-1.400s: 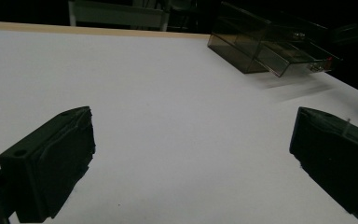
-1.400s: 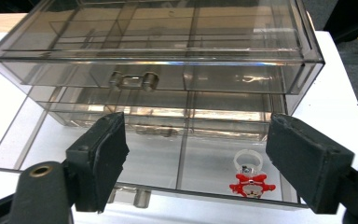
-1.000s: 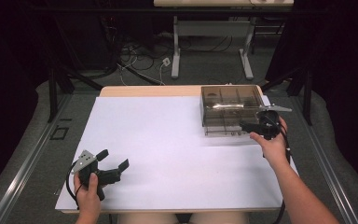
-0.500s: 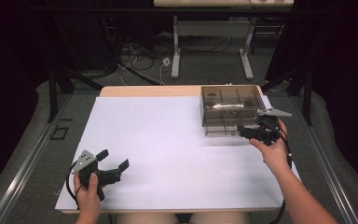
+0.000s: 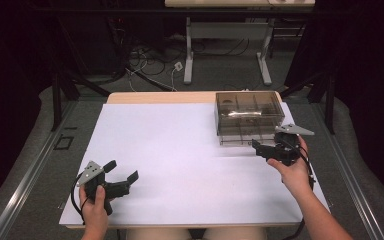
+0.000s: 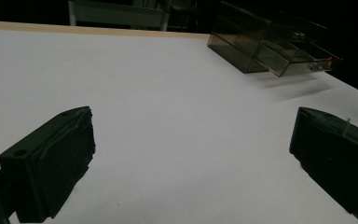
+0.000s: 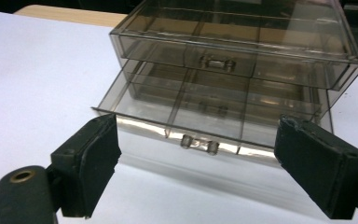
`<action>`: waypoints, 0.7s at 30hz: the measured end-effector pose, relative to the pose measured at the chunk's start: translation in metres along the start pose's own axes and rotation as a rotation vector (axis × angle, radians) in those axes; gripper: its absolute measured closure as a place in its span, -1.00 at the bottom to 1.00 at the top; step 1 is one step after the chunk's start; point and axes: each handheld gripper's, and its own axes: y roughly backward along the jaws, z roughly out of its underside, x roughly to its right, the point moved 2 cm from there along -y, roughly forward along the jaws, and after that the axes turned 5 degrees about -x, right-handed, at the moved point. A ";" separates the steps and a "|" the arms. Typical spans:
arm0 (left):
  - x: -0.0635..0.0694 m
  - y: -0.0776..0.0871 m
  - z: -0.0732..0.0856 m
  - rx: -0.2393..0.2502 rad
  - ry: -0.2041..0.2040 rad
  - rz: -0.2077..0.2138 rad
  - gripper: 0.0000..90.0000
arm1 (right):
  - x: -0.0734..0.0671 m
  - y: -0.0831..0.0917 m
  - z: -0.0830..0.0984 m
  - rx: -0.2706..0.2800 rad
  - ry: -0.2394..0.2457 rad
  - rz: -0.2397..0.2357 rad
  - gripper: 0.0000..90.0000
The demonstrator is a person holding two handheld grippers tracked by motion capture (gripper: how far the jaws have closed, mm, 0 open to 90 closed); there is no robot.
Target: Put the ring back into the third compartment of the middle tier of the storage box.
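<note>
Right gripper (image 7: 198,161), jaws wide and empty, faces the smoky clear-plastic drawer box's (image 7: 233,70) pulled-out lower drawer (image 7: 200,112); left gripper (image 6: 191,163) gapes wide, well apart.

Drawer box (image 5: 249,117) on the table (image 5: 180,150) at its far right, lower drawer (image 7: 200,119) pulled out toward the near edge. Right gripper (image 5: 266,148) just before that drawer. Left gripper (image 5: 121,178) at the near left corner, well apart.
</note>
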 end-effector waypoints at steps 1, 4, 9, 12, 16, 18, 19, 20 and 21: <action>0.000 0.000 0.000 0.000 -0.001 0.000 -0.99 | -0.001 0.001 0.001 0.000 -0.004 -0.006 -0.70; 0.000 0.000 0.000 0.001 0.000 0.000 -0.99 | -0.005 0.005 0.005 0.012 -0.006 -0.021 -0.72; 0.000 0.001 0.000 0.001 0.001 0.000 -0.99 | -0.012 0.011 0.015 0.022 0.025 -0.025 -0.79; 0.000 0.001 0.000 0.001 0.003 0.000 -0.99 | -0.015 0.013 0.018 0.023 0.032 -0.028 -0.81; 0.000 0.000 0.000 0.001 0.002 0.000 -0.99 | -0.019 0.017 0.026 0.038 0.034 -0.038 -0.82; 0.000 0.000 0.000 0.001 0.003 0.000 -0.99 | -0.020 0.018 0.030 0.042 0.018 -0.042 -0.82; 0.000 0.000 0.000 0.001 0.002 0.000 -0.99 | -0.021 0.020 0.035 0.040 0.011 -0.054 -0.82; 0.000 0.000 0.000 0.001 0.002 0.000 -0.99 | -0.021 0.020 0.035 0.040 0.011 -0.054 -0.82; 0.000 0.000 0.000 0.001 0.003 0.000 -0.99 | -0.021 0.021 0.039 0.045 -0.004 -0.056 -0.82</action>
